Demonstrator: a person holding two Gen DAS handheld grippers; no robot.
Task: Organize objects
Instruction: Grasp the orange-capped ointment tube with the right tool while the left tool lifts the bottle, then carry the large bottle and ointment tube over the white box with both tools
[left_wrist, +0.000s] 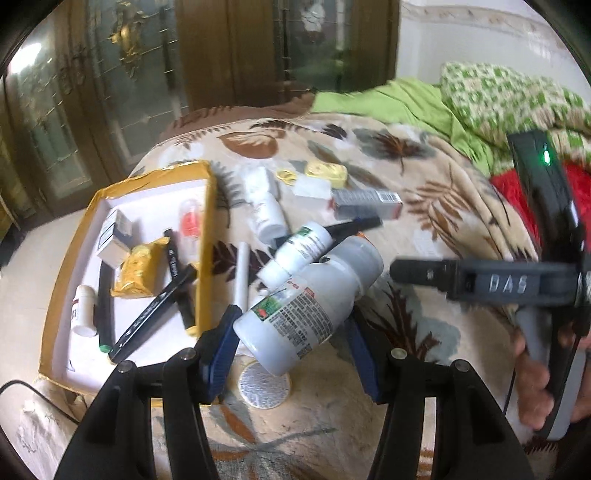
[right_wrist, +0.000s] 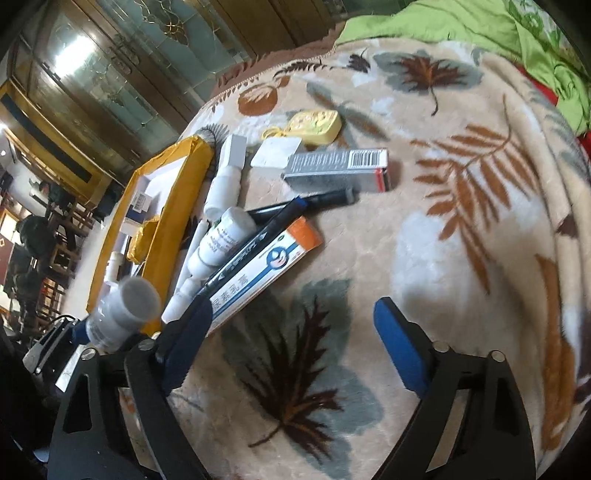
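Observation:
My left gripper (left_wrist: 293, 321) is shut on a large white bottle (left_wrist: 306, 302) with a grey cap and a printed label, held tilted above the leaf-patterned blanket (left_wrist: 424, 192). The same bottle (right_wrist: 118, 314) shows at the lower left of the right wrist view. To its left lies a yellow-rimmed box (left_wrist: 207, 221) with markers, a gold packet (left_wrist: 140, 273) and small boxes in it. My right gripper (right_wrist: 291, 314) stands open low over the blanket. Its left finger lies at the near end of an orange, white and blue carton (right_wrist: 266, 266). A black marker (right_wrist: 255, 243) rests on that carton.
Loose on the blanket: a grey barcode carton (right_wrist: 340, 166), a yellow charm (right_wrist: 314, 125), small white bottles (right_wrist: 221, 236) and a white round disc (left_wrist: 264, 386). Green bedding (left_wrist: 406, 103) is heaped at the far right. A hand (left_wrist: 535, 369) holds the right gripper's handle.

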